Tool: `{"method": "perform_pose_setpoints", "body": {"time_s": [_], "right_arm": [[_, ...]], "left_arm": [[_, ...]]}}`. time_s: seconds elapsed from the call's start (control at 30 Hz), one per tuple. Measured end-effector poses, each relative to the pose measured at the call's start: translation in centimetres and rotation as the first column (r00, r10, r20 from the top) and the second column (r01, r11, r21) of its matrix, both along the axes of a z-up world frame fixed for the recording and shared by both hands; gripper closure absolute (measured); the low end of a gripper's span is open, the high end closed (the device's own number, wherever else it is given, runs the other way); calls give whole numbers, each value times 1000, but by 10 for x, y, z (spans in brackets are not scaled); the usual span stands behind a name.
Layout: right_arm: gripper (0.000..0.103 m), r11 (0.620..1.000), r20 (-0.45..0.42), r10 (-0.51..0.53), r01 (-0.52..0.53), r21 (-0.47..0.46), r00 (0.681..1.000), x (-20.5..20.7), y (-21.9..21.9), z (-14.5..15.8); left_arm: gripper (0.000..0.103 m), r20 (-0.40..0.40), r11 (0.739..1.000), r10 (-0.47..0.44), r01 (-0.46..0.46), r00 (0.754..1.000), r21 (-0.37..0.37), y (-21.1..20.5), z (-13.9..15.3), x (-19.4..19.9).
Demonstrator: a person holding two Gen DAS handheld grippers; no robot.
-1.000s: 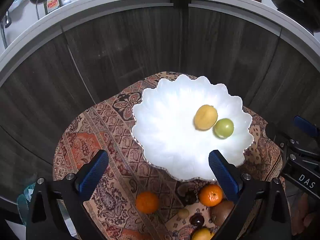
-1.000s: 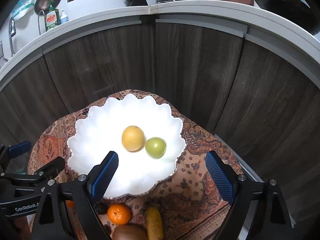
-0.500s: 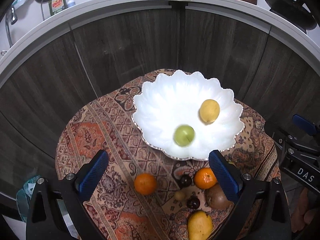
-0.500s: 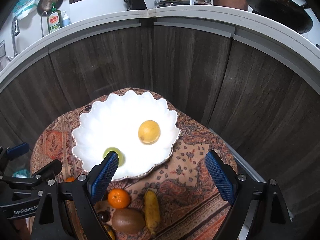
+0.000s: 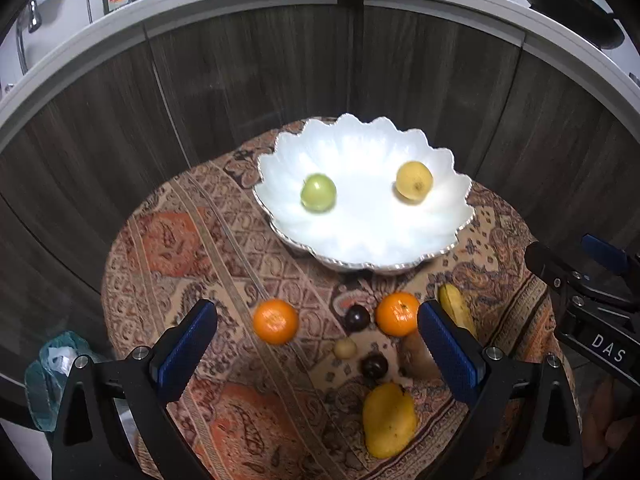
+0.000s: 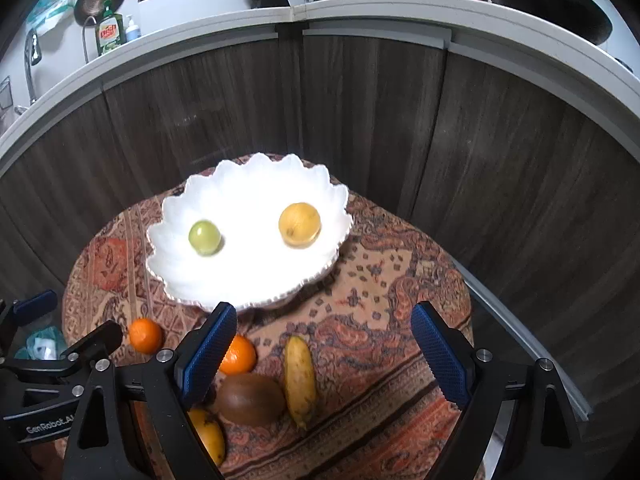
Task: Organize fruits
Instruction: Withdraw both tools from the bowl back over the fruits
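A white scalloped bowl (image 5: 360, 240) (image 6: 256, 276) stands at the back of a small round table with a patterned cloth (image 5: 192, 248). In it lie a green apple (image 5: 318, 193) (image 6: 204, 237) on the left and a yellow fruit (image 5: 414, 181) (image 6: 299, 225) on the right. In front of the bowl lie two oranges (image 5: 275, 321) (image 5: 397, 314), two dark plums (image 5: 357, 317), a small pale fruit (image 5: 345, 348), a kiwi (image 6: 251, 399), a small banana (image 6: 299, 376) and a yellow mango (image 5: 389, 420). My left gripper (image 5: 316, 354) and right gripper (image 6: 322, 354) are open and empty, above the table's near side.
Dark wood cabinet doors (image 5: 240, 72) curve behind the table under a white counter (image 6: 360, 4) with a dish soap bottle (image 6: 108, 30) and pans. A bag (image 5: 48, 368) lies on the floor at the left.
Both grippers have pulled back and up from the bowl, so more loose fruit shows. The green apple has rolled from beside the yellow fruit to the bowl's left side.
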State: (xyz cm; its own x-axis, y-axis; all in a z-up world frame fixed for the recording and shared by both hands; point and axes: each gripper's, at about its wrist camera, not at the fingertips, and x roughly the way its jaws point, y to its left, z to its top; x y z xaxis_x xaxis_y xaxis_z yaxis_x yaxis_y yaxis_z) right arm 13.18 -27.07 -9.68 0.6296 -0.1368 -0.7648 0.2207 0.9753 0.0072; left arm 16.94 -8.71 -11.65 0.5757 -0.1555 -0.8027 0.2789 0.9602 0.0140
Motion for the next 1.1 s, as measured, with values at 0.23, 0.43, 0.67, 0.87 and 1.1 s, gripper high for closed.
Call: {"method": "perform_pose_setpoints", "body": {"time_s": [0.23, 0.43, 0.67, 0.87, 1.1], "right_arm": [[14, 1000, -17, -12, 12, 7, 1000, -17, -4, -11], [14, 999, -38, -22, 22, 24, 999, -30, -10, -23], [14, 999, -65, -38, 40, 36, 997, -44, -16, -40], [14, 998, -86, -47, 51, 39, 995, -52, -22, -54], [14, 997, -103, -55, 59, 40, 993, -58, -25, -65]], "left_arm": [[1, -24, 1000, 1, -1, 1000, -7, -6, -14, -15], [1, -33, 1000, -15, 15, 999, 2, -13, -27, -26], [2, -56, 999, -46, 47, 997, 19, -24, -44, -36], [2, -80, 998, -52, 55, 995, 31, -31, -60, -44], [3, -111, 997, -57, 62, 992, 48, -39, -81, -49]]}}
